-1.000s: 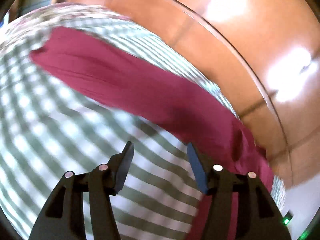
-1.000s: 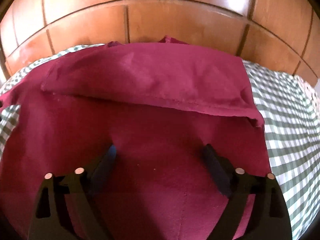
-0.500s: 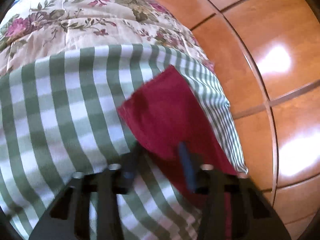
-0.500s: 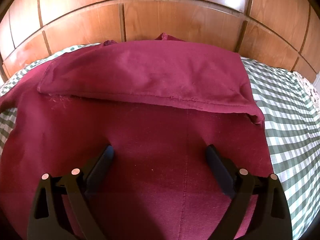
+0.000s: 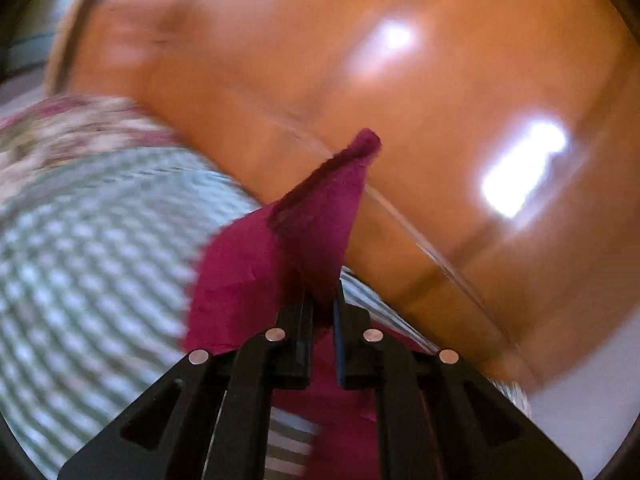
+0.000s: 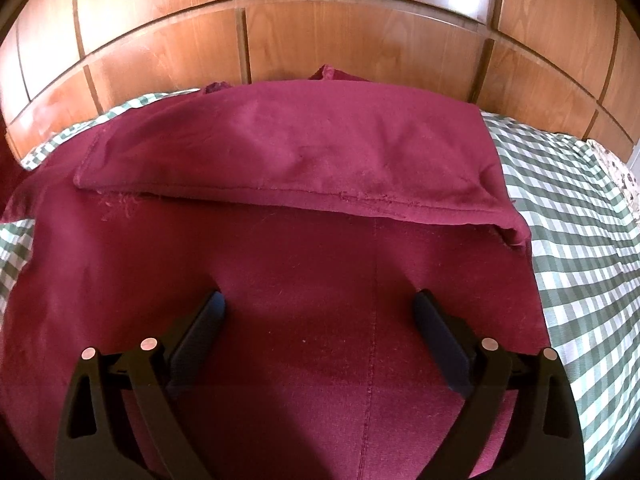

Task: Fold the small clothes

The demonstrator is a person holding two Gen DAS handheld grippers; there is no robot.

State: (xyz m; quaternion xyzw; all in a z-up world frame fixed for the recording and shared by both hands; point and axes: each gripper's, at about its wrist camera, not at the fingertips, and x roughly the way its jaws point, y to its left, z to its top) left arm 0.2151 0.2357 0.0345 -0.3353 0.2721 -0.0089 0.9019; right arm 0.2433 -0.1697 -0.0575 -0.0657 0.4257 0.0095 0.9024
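A dark red garment (image 6: 304,264) lies spread on a green-and-white checked sheet (image 6: 580,240), with its far part folded over toward me as a flap (image 6: 288,152). My right gripper (image 6: 318,312) is open and hovers just over the garment's near half. In the left wrist view, my left gripper (image 5: 322,308) is shut on a corner of the red garment (image 5: 316,224), which stands up in a peak between the fingers, lifted off the sheet (image 5: 92,264). This view is blurred by motion.
A glossy wooden panelled headboard (image 6: 320,40) rises right behind the garment; it also fills the left wrist view (image 5: 440,100). A floral bedcover (image 5: 72,128) lies beyond the checked sheet, and shows at the far right of the right wrist view (image 6: 624,176).
My left gripper swung over to a corner of the red garment, closed on it and lifted it. My right gripper stayed open over the garment, barely shifting.
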